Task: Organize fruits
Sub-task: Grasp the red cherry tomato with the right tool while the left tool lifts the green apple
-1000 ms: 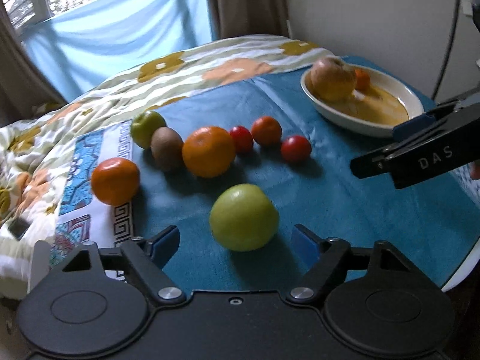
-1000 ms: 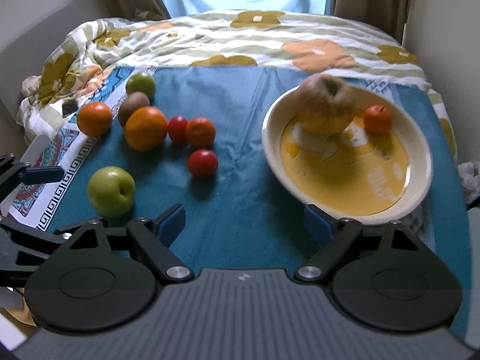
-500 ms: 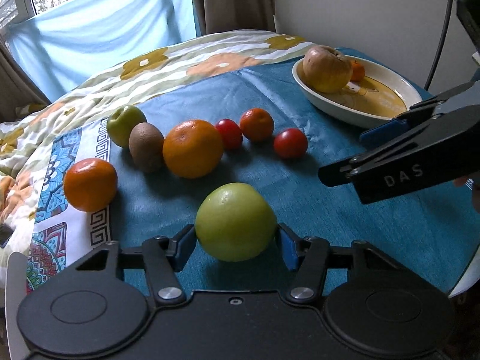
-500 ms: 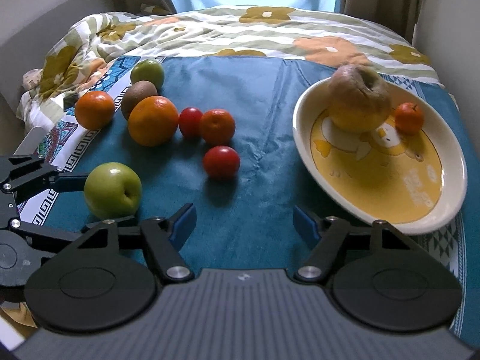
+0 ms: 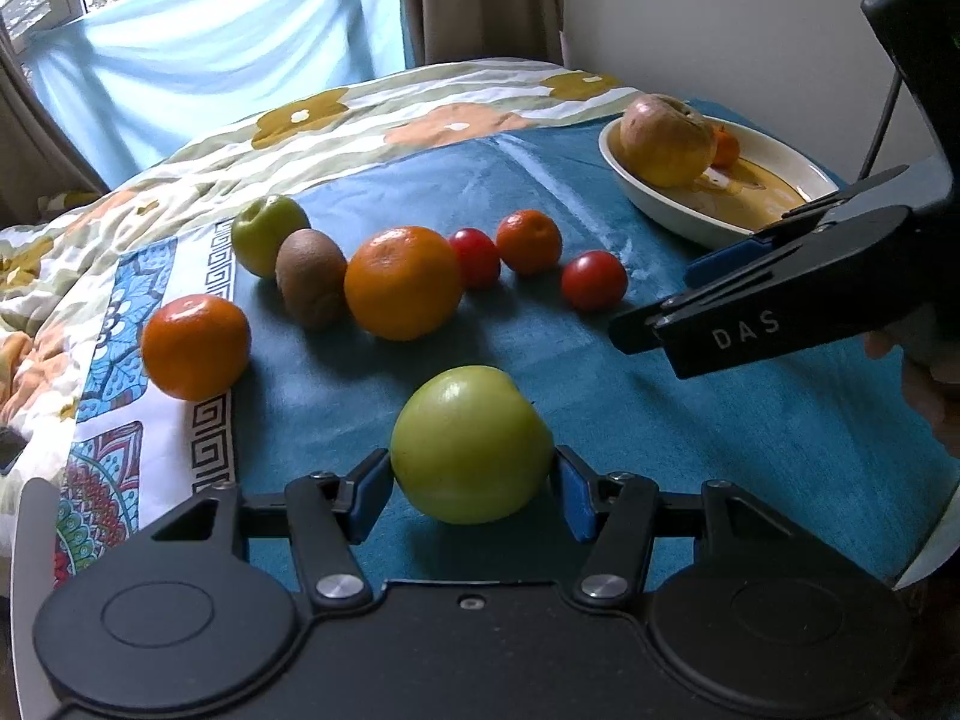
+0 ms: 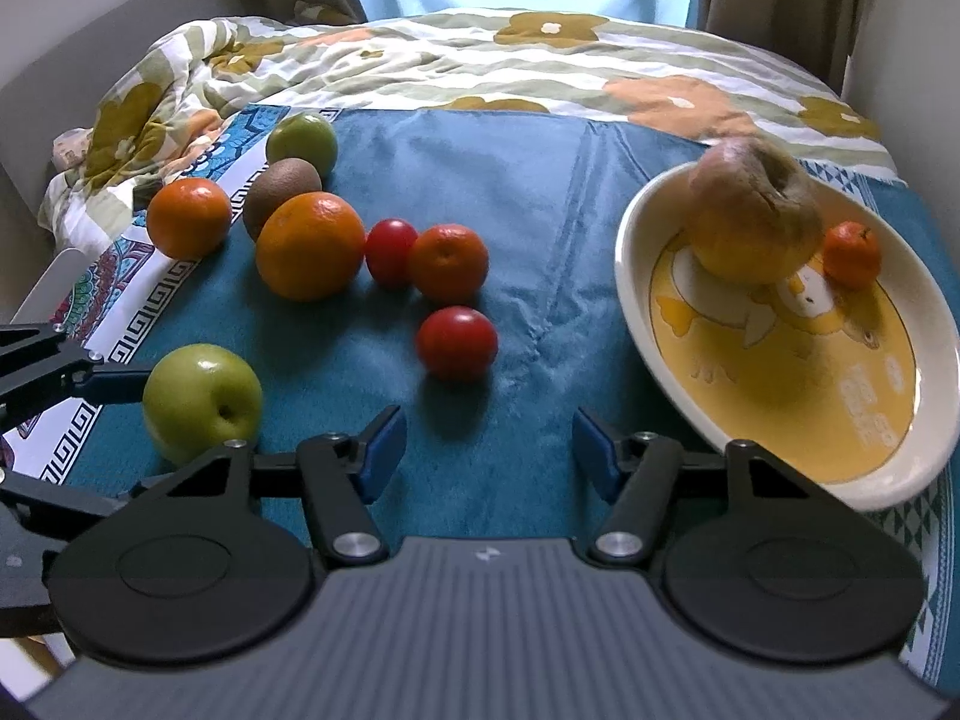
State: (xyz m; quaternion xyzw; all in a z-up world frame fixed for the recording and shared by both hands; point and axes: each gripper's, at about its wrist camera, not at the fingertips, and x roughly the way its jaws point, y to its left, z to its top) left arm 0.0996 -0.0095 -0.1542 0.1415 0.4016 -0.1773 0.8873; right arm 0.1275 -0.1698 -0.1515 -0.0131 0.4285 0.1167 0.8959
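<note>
My left gripper [image 5: 471,495] is shut on a green apple [image 5: 471,444], its blue pads touching both sides; the apple also shows in the right wrist view [image 6: 201,399]. My right gripper [image 6: 486,450] is open and empty, just short of a red tomato [image 6: 457,343]. A white and yellow bowl [image 6: 888,480] at the right holds a large yellow-red apple [image 6: 753,219] and a small mandarin [image 6: 851,255]. On the blue cloth lie a big orange [image 6: 309,246], a kiwi [image 6: 279,186], a second green apple [image 6: 302,141], two more mandarins and another tomato.
The blue cloth [image 6: 540,180] lies over a floral quilt [image 6: 540,60] on a bed. A wall and curtain stand behind. The right gripper's black body [image 5: 780,312] reaches in from the right of the left wrist view, near the bowl [image 5: 678,216].
My left gripper moved up to the green apple and closed on it. My right gripper moved forward and left, closer to the red tomato, still open.
</note>
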